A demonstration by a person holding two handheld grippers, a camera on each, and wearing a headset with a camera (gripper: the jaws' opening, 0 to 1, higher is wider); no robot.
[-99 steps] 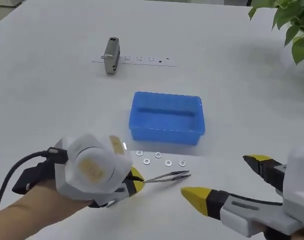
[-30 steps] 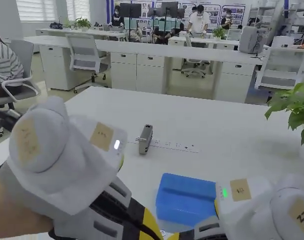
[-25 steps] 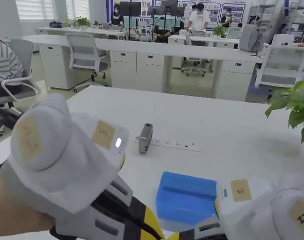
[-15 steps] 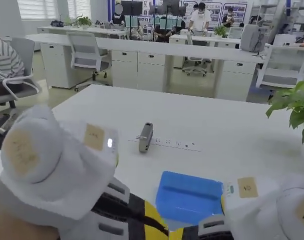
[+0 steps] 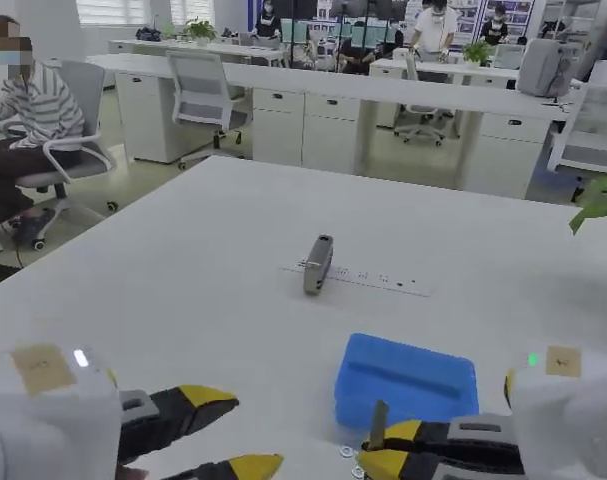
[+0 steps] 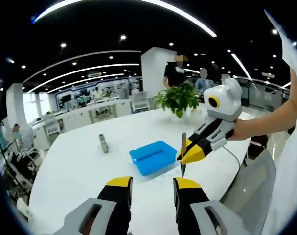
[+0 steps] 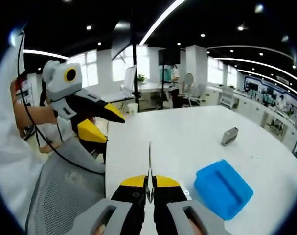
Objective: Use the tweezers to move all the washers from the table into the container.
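— What sits at the left?
— In the head view the left gripper (image 5: 255, 430) hangs over the white table (image 5: 183, 300), jaws released, nothing between them. A person (image 5: 28, 110) sits at the far left, beyond the table.
— And the middle?
— A grey adapter (image 5: 317, 264) lies mid-table. Nearer is the blue container (image 5: 408, 380). Two washers (image 5: 345, 452) lie on the table just in front of its near wall, outside it.
— The tweezers?
— The right gripper (image 5: 375, 450) is clenched on the tweezers (image 5: 378, 420). The head view gives a stub above the jaws. The left gripper view gives the full length: long axis upright, crosswise to the jaws, lower end toward the table beside the container. I cannot tell which end is the tip.
— Anything in the way?
— The right jaws hang just beside the washers. A plant (image 5: 598, 200) leans in at the far right.
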